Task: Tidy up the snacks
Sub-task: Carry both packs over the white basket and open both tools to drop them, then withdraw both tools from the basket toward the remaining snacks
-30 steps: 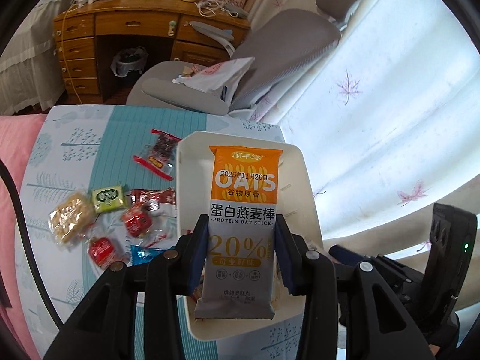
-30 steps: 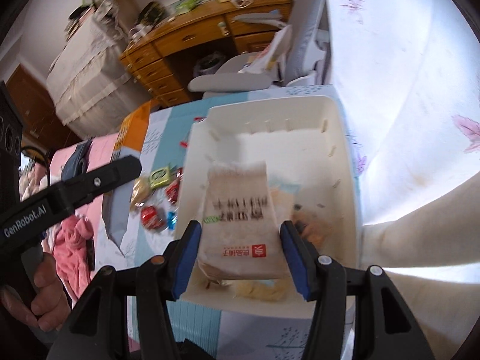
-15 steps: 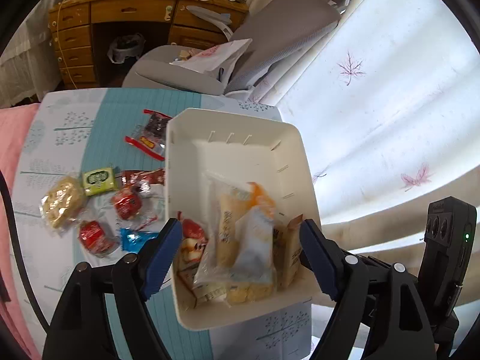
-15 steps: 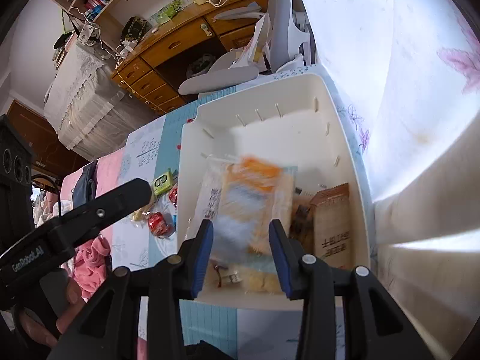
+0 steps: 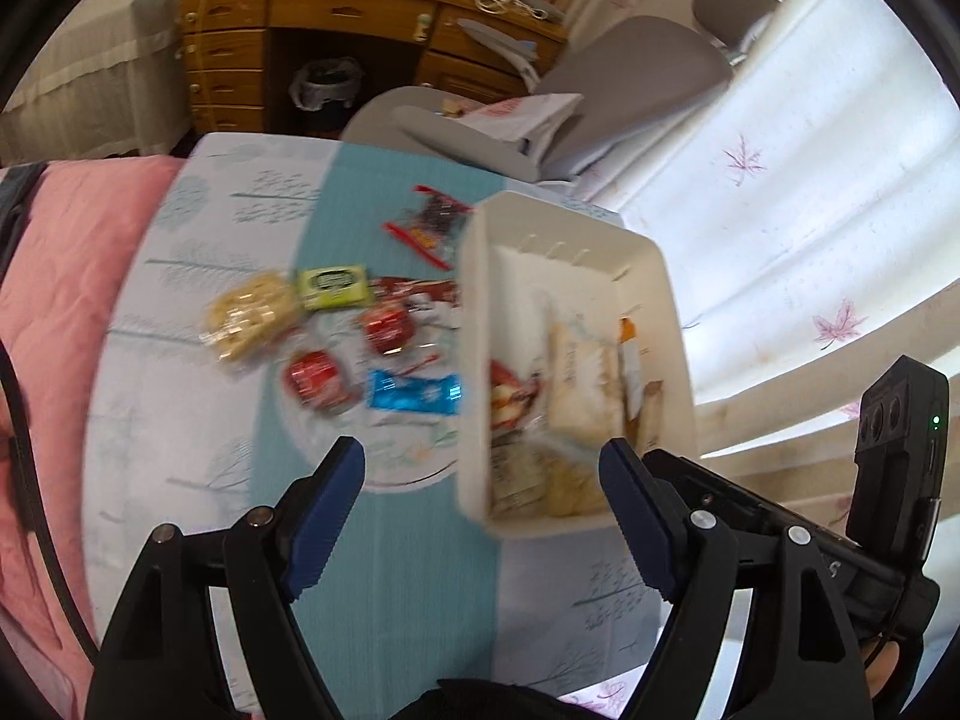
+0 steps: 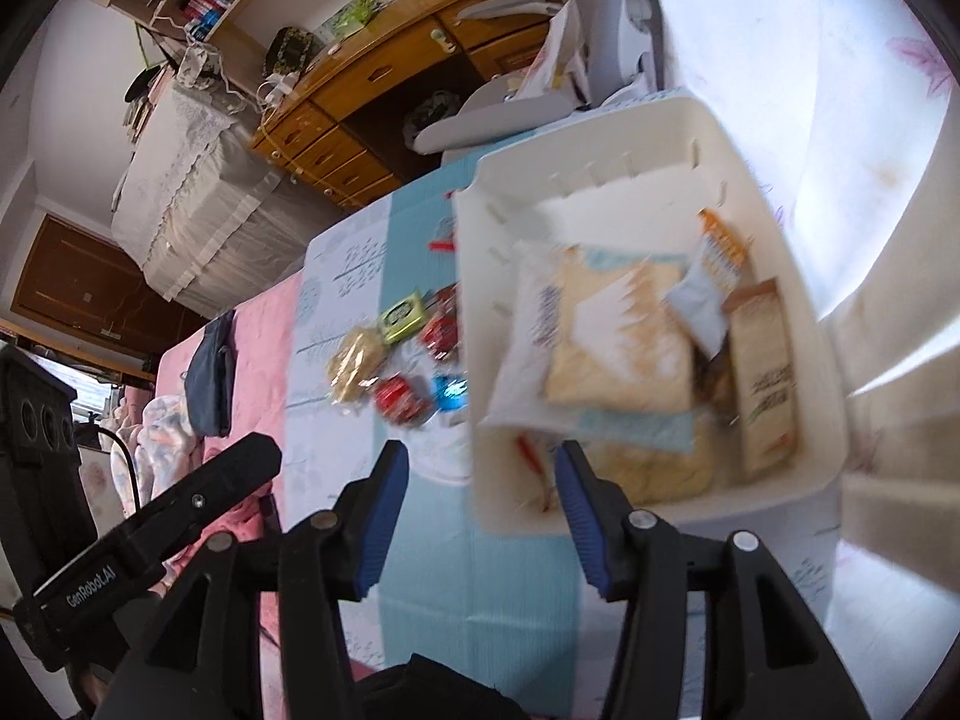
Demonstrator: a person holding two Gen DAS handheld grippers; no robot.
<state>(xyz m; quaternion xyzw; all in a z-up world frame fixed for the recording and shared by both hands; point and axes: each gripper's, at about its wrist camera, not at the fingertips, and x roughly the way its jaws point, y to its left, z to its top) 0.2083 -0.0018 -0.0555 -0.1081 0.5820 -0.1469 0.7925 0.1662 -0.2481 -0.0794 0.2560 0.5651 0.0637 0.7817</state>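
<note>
The white bin [image 5: 672, 300] with packed snacks stands on the table, ahead and to the right of the left gripper [image 5: 480, 504], whose jaws gape wide and empty over the teal cloth [image 5: 408, 570]. The right gripper [image 6: 480, 510] has just been opening; nothing is between its jaws, and its right finger overlaps the bin's near wall. Both point steeply down. Loose snacks, among them a blue packet [image 5: 414, 393], lie left of the bin. A wooden desk [image 5: 336, 12] stands behind.
</note>
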